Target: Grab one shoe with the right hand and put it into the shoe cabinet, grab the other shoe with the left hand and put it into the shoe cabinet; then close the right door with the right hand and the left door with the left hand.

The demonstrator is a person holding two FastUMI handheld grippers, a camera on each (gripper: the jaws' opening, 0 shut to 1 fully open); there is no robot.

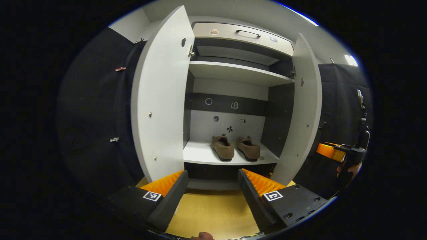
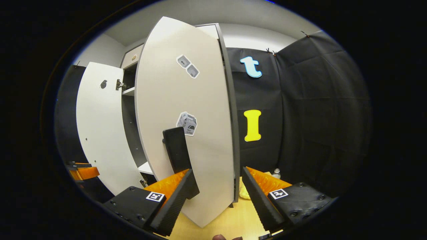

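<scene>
On cabinet's lower shelf: two shoes; both doors open; right tongs and left tongs gaping, empty; push right door flat-on, evenly.

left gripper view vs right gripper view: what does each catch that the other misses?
Left gripper view: cabinet interior, with both shoes side by side on the lower shelf, an upper shelf and the drawer on top. Right gripper view: the right door outer face with its black handle, close ahead of the open right gripper. Shared: both doors open, the wooden floor, and the other gripper at the edge.
</scene>
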